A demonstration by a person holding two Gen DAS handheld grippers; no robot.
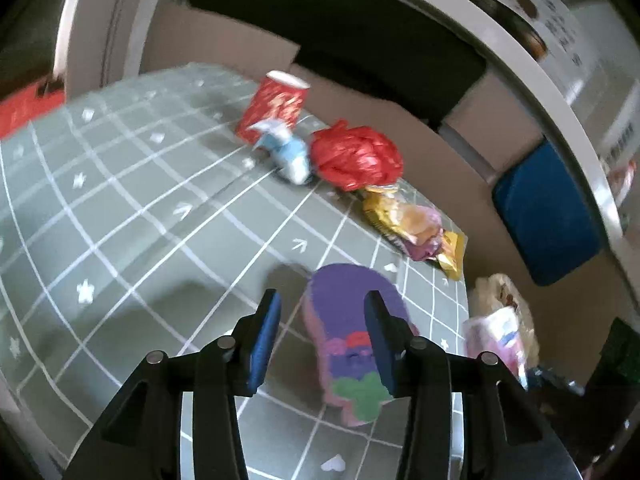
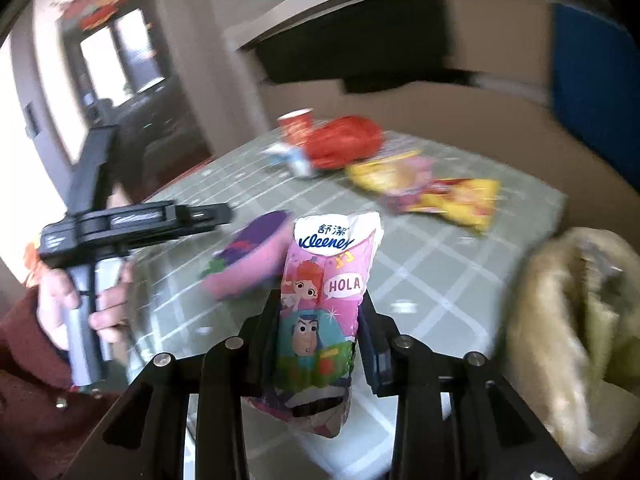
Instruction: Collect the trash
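Tissue pack fills right hand-held gripper, fronting wrappers.

Motion blur smears the beige bag, perhaps plastic, cut off at the right edge.

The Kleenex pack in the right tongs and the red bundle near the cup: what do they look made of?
The pink cartoon-printed Kleenex tissue pack looks like thin glossy plastic film: it shines and dents where the right tongs squeeze it. The crumpled red bundle beside the red paper cup seems to be thin plastic bag film, judging by its shiny, sharp wrinkles, though motion blur leaves that open.
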